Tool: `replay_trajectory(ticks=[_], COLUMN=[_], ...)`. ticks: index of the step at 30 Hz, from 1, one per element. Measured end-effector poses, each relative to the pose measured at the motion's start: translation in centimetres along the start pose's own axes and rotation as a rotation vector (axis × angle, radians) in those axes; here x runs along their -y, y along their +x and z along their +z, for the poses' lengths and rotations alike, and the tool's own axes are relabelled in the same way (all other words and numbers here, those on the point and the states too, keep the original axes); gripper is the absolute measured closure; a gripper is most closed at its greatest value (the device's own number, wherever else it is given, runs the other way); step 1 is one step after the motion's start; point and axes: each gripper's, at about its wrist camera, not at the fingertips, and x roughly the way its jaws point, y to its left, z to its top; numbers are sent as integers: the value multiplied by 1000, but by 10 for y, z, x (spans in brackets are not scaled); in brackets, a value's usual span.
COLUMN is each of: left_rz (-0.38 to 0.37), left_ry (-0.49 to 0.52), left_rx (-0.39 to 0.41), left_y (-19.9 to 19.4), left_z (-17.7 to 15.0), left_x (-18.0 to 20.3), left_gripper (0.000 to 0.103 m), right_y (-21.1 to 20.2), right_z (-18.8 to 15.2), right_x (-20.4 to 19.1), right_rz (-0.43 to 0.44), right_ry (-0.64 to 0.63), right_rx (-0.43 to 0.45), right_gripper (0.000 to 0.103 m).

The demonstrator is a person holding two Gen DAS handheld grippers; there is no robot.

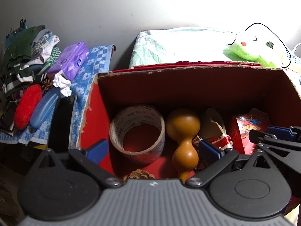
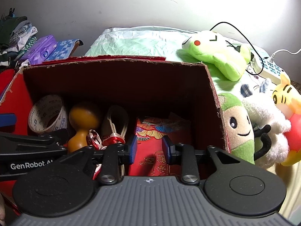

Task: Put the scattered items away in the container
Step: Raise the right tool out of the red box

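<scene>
Down in the middle of both views sat the red cardboard box [image 1: 188,86], open at the top, with both grippers poised over its near edge. Inside, at lower centre of the left wrist view, a roll of tape [image 1: 137,133] stood beside a brown wooden gourd [image 1: 183,141], with a red patterned packet [image 1: 244,130] further to the right. The left gripper [image 1: 152,148] had its blue fingers wide apart, one at the box's left wall and one near the gourd, with nothing pressed between them. In the right wrist view, the right gripper [image 2: 148,147] hovered over the red packet at lower centre, its blue pads [image 2: 132,146] a narrow gap apart and gripping nothing. Still outside the box, a green plush frog [image 2: 216,56] lay on the pale bedding at upper right, and a smiling green plush [image 2: 237,126], a white fluffy toy [image 2: 267,120] and a yellow figure [image 2: 287,101] crowded against the box's right wall. At upper left of the left wrist view, a purple tissue pack [image 1: 71,58] rested on a blue checked towel [image 1: 94,64].
</scene>
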Motion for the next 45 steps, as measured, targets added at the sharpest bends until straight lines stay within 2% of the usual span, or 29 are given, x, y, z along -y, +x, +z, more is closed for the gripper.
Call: replay_trajectory(ticks=[12, 15, 19, 24, 26, 30, 33, 38, 40, 43, 45], left_rz=[-8, -2, 3, -28, -13, 28, 25, 43, 34, 55, 41], left_ry=[17, 24, -4, -52, -38, 6, -4, -56, -75, -29, -28], left_rx=[-22, -35, -47, -65, -50, -38, -84, -155, -191, -208, -224], left_y=[3, 4, -1, -12, -20, -33, -36, -36, -33, -33, -34], left_z=[3, 3, 0, -4, -5, -7, -3, 6, 10, 15, 17], left_x=[-1, 0, 0, -8, -3, 6, 4, -5, -8, -5, -8], left_gripper=[1, 1, 1, 1, 1, 1, 1, 1, 1, 1, 1], right_y=[-2, -3, -6, -29, -42, -55, -58, -61, -64, -61, -58], right_z=[0, 0, -2, -10, -12, -13, -12, 0, 7, 19, 24], right_x=[6, 6, 10, 13, 10, 9, 12, 15, 10, 3, 6], right_rz=[38, 44, 73, 125, 118, 108, 96, 97, 80, 64, 78], right_ry=[35, 33, 62, 111, 88, 67, 84, 131, 108, 59, 84], right_rx=[19, 19, 3, 17, 49, 54, 21, -26, -43, -101, -145], right_gripper=[71, 60, 59, 58, 57, 54, 47, 24, 23, 23, 23])
